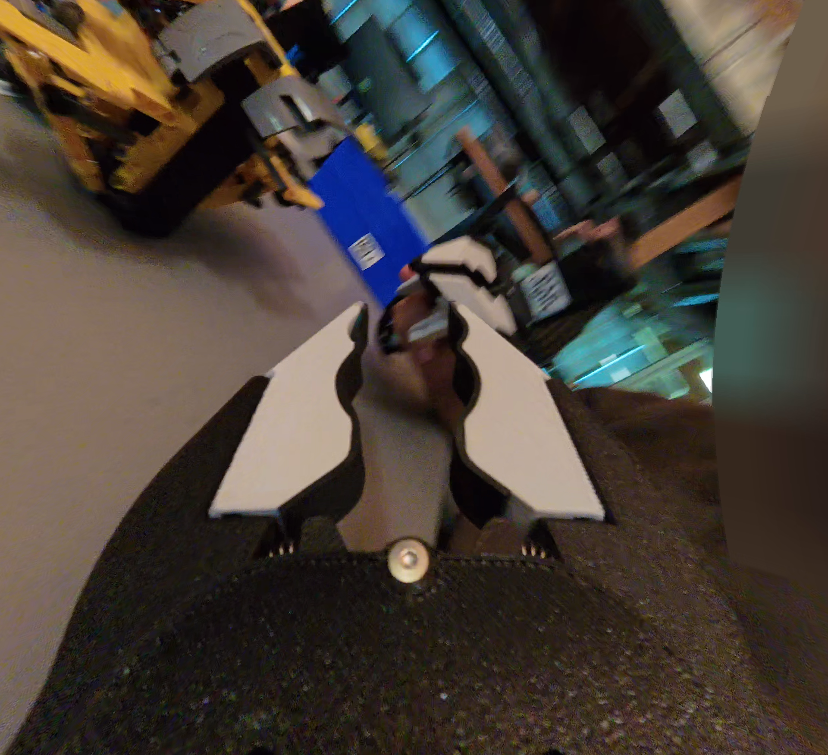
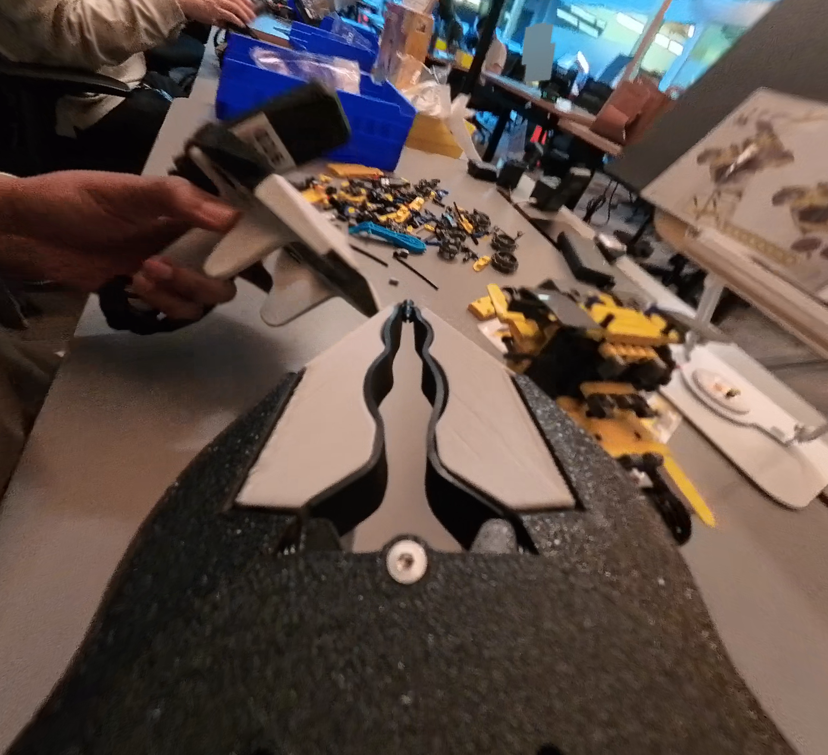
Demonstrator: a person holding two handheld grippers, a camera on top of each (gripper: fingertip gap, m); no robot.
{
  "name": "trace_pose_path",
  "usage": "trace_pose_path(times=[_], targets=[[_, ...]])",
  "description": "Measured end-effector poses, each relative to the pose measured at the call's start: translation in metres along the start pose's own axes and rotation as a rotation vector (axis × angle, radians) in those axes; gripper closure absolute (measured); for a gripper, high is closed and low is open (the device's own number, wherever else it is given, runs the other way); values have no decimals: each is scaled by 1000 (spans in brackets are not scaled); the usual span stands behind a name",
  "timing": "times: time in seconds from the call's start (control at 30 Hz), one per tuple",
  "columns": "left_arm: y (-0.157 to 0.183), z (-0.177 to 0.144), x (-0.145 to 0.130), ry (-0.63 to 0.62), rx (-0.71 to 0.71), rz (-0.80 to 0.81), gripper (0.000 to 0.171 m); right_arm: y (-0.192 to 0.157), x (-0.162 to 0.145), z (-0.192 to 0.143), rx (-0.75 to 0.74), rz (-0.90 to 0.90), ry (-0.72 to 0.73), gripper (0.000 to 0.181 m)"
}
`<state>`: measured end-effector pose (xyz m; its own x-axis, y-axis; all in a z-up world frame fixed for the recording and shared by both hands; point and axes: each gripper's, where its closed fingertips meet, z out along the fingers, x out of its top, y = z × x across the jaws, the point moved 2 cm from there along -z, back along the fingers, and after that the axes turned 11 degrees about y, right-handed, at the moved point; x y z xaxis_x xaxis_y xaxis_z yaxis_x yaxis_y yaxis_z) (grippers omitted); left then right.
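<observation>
My left gripper (image 1: 410,314) is open, its white fingers well apart, low over the grey table (image 1: 112,330). Just past its tips is my right gripper (image 1: 461,280), seen head-on. In the right wrist view my right gripper (image 2: 407,312) is shut on a small black piece (image 2: 407,307) pinched at the very tips. A hand (image 2: 112,231) holds my left gripper (image 2: 327,307) at the left, angled down towards the right gripper's tips. A yellow and black brick-built vehicle (image 2: 596,343) stands just right of the right gripper. It also shows at the upper left of the left wrist view (image 1: 112,83).
A pile of loose yellow, black and blue pieces (image 2: 403,209) lies mid-table. Blue bins (image 2: 372,119) stand behind it; one shows in the left wrist view (image 1: 363,204). A white tray (image 2: 739,419) and a propped picture sheet (image 2: 739,177) are on the right. A seated person (image 2: 89,7) works at the back left. The tips of both grippers are at nearly the same place.
</observation>
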<state>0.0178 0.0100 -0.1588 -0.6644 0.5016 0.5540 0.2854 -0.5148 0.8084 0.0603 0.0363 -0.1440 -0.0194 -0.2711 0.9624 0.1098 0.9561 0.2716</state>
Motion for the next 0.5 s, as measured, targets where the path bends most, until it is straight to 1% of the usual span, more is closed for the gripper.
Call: trace_pose_path(times=[0.03, 0.07, 0.13, 0.17, 0.2, 0.23, 0.33, 0.4, 0.5], targets=[[-7, -2, -6, -78, 69, 101, 130, 4, -10, -1, 7, 31, -58, 178], [-15, -4, -13, -175, 135, 204, 122, 7, -25, -2, 25, 58, -163, 177], [-28, -13, -26, -358, 242, 398, 116, 9, -52, -11, 57, 117, -380, 177], [-33, -16, -32, -433, 271, 472, 118, 7, -61, -17, 78, 158, -470, 177], [-36, -18, -36, -485, 284, 523, 129, 3, -64, -22, 102, 197, -541, 177], [-37, -17, -40, -517, 278, 557, 134, -3, -64, -26, 130, 241, -594, 178], [-41, -9, -54, -608, 238, 633, 136, -25, -60, -33, 212, 376, -707, 178], [-47, -4, -65, -672, 220, 703, 136, -33, -63, -36, 238, 407, -791, 178], [-58, 0, -71, -727, 241, 820, 140, -36, -72, -39, 261, 455, -870, 178]])
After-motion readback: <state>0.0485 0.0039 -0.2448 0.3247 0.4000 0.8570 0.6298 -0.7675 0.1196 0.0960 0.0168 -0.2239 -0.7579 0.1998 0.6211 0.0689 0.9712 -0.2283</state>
